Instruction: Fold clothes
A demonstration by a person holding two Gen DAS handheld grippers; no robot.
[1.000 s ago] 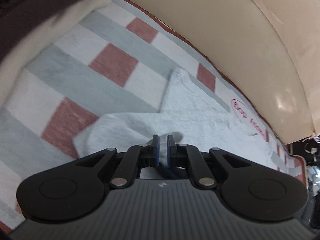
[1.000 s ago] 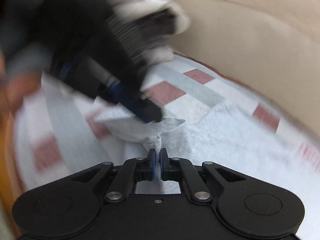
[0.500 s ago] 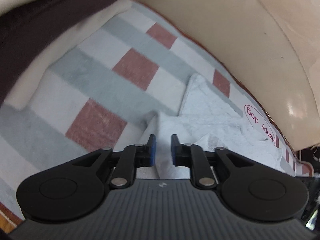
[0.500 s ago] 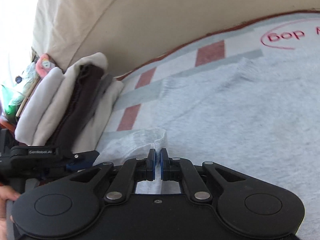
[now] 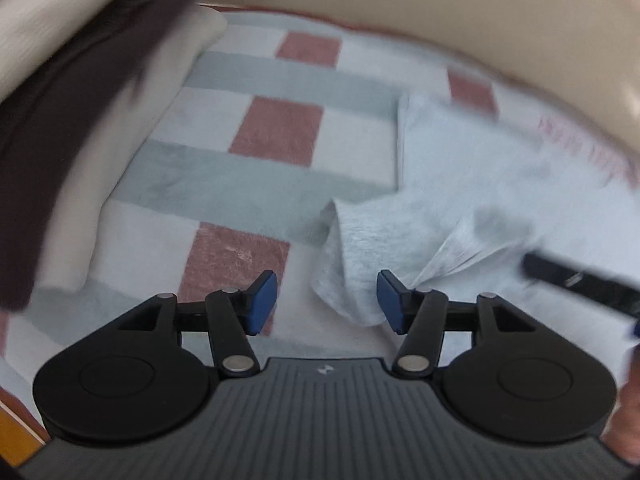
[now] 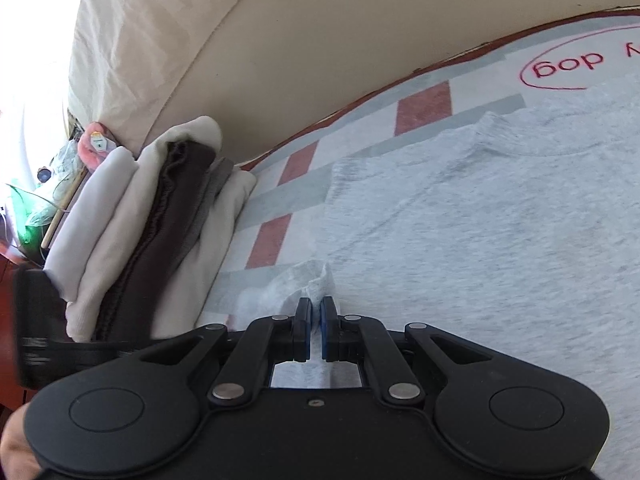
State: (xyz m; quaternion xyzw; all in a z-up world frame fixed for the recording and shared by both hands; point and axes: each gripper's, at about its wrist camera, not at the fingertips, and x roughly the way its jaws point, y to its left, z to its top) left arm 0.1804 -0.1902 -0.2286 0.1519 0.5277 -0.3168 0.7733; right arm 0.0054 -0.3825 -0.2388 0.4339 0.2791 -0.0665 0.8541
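Grey shirt [image 6: 480, 220] spread flat over the right half of the right wrist view, on a checked blanket [image 5: 248, 176] of red, grey and white squares; neckline toward the upper right, near a red oval print [image 6: 560, 68]. One corner of the shirt turned over, white inside showing, pinched at lower centre by the right gripper [image 6: 316, 320], jaws together on that fold of cloth. In the left wrist view, same shirt [image 5: 460, 184] at right of centre, a loose cuff or hem end hanging down toward bottom centre, blurred at the far right. Left gripper [image 5: 326, 300] just above it with jaws opening, blue pads apart; the cloth end lies between them, nearer the right pad, no pressing seen. Right gripper's dark body visible at the right edge of that view. Stack of folded clothes [image 6: 160, 232], cream and dark brown, at middle left of the right wrist view, well apart from the shirt. Beige wall [image 6: 320, 60] behind, clutter at far left too small to name. Step in hand, by judgement: a side or sleeve fold, one end just let go, the other end gripped. Next move likely calls for carrying the pinched edge across the body of the shirt, laying it flat and straight, then releasing without dragging the layer beneath.
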